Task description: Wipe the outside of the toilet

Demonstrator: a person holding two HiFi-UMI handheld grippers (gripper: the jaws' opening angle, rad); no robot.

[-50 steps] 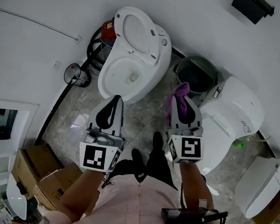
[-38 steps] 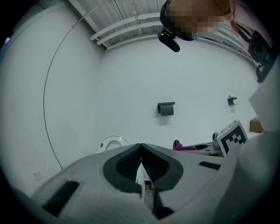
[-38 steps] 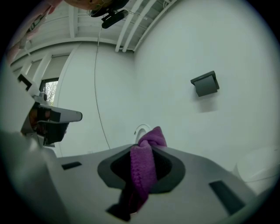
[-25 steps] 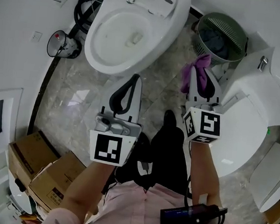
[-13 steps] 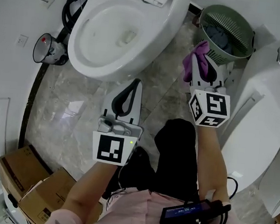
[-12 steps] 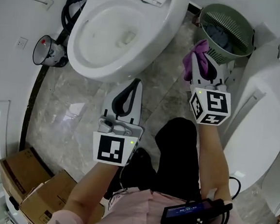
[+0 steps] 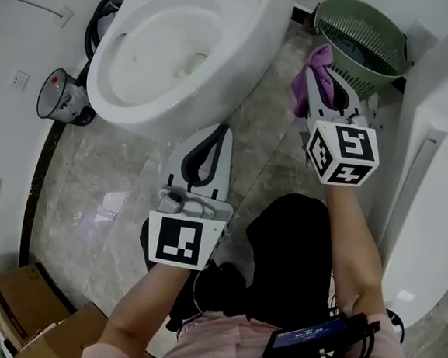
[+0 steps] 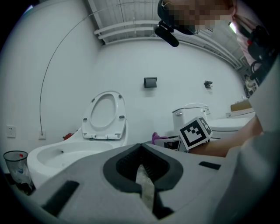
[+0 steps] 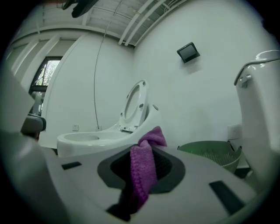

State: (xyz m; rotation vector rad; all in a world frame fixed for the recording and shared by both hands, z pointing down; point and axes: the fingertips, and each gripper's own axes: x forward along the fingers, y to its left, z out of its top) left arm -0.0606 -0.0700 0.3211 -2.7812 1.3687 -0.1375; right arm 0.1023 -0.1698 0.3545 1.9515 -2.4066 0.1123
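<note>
The white toilet (image 7: 165,44) stands open at the upper left of the head view, its seat raised (image 8: 104,114). My left gripper (image 7: 223,129) hovers over the marble floor just below the bowl's front rim, shut with nothing in it (image 8: 141,146). My right gripper (image 7: 323,57) is shut on a purple cloth (image 7: 302,84), held between the toilet's right flank and a green basket. In the right gripper view the cloth (image 9: 142,170) hangs out of the jaws, with the toilet (image 9: 100,138) ahead to the left.
A green slatted basket (image 7: 361,34) sits at the top right, close to the right gripper. A second white toilet (image 7: 434,177) fills the right edge. A glass cup (image 7: 58,97) and dark hoses stand by the left wall. Cardboard boxes (image 7: 10,311) lie at the bottom left.
The view has closed in on the toilet, which now looks larger. Both grippers have come nearer to it, the right one with the cloth rising beside the basket.
</note>
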